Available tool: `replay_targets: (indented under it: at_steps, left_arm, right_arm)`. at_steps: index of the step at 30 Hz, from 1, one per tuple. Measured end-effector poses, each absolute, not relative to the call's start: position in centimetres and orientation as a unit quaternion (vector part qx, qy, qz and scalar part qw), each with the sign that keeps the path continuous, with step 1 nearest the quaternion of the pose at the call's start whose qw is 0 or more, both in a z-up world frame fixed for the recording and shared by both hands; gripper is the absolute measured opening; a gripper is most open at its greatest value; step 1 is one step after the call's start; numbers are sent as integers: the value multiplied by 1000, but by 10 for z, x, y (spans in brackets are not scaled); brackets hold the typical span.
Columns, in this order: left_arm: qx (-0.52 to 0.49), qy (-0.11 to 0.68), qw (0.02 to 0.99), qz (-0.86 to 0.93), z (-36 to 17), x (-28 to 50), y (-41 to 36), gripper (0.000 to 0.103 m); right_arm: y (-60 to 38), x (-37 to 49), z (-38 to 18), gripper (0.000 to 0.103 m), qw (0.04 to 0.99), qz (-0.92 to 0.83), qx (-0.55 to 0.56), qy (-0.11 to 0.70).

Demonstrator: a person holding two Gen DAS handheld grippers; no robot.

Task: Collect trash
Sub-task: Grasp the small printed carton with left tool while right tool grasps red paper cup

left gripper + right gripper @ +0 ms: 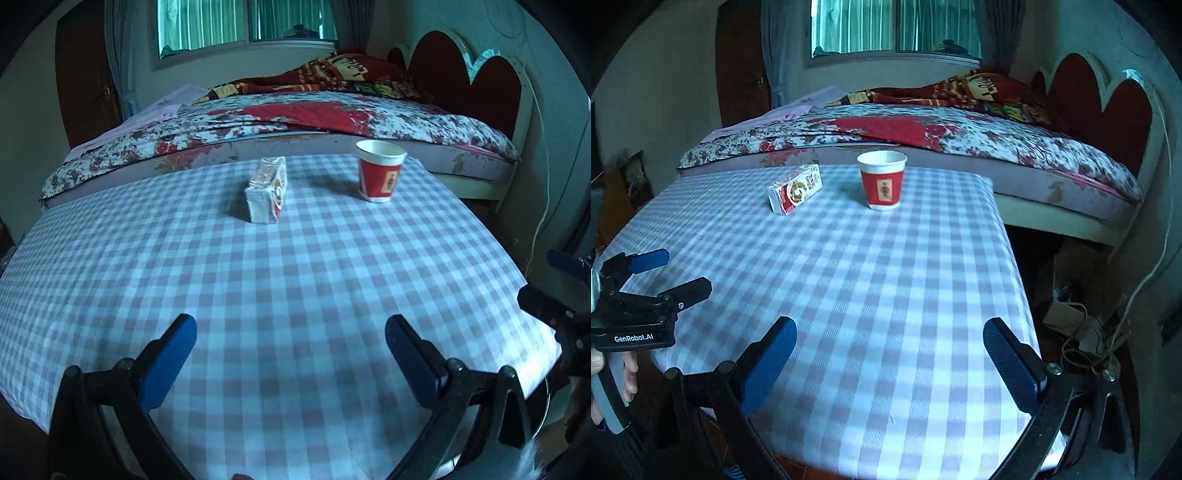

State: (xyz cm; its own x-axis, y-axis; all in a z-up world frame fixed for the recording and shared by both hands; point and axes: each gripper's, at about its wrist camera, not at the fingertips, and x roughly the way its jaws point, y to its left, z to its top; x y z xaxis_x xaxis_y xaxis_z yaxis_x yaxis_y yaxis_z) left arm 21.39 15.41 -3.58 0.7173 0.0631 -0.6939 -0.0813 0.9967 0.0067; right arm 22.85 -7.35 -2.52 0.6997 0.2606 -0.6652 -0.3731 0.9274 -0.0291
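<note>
Left gripper (pixel 290 334) low over the near edge of the table (pixel 258 280), blue fingers (pixel 173 354) spread wide, nothing between them. Right gripper (pixel 889 338) likewise low over the near right part of the table, fingers (pixel 772 358) wide apart and bare. Both pointed across the checked cloth toward the far edge.

Two pieces of trash at the far end, well apart from both grippers. Pack (pixel 266 195), small and white with red print, lying on its side left of centre. Cup (pixel 380 170), red paper with a white rim, upright to the right of the pack, near it but not touching. Inside of the cup not clear from either view.

From the right wrist, left gripper seen at the left edge over the table's near left corner, a hand (pixel 613 373) round its grey handle.

Bed (pixel 295 122) with a flowered cover just beyond the table, red scalloped headboard (pixel 469 70) at the right, window (pixel 243 26) behind.
</note>
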Motion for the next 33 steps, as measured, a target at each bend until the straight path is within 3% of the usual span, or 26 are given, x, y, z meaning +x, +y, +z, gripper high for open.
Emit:
replay_targets:
  at_steps: [10, 14, 22, 26, 29, 31, 33]
  left_arm:
    - [-36, 379, 923, 44, -53, 324, 198, 99]
    - [-49, 393, 918, 34, -61, 355, 205, 92]
    - [-18, 406, 913, 46, -69, 391, 196, 89]
    - [-26, 410, 911, 47, -72, 402, 199, 87]
    - [-30, 420, 906, 44, -77, 410, 200, 74]
    - [-39, 431, 901, 41, -80, 413, 202, 57]
    - [-52, 441, 895, 29, -81, 413, 203, 37]
  right_arm:
    - [-17, 360, -49, 101, 913, 188, -97, 350]
    - [-12, 401, -53, 100, 913, 182, -79, 358]
    - [7, 441, -57, 97, 913, 179, -75, 358]
    - [10, 452, -55, 89, 914, 179, -70, 357]
    - [11, 458, -54, 84, 914, 183, -66, 356]
    - [13, 461, -53, 82, 913, 184, -69, 358]
    - [15, 461, -52, 59, 912, 184, -77, 359]
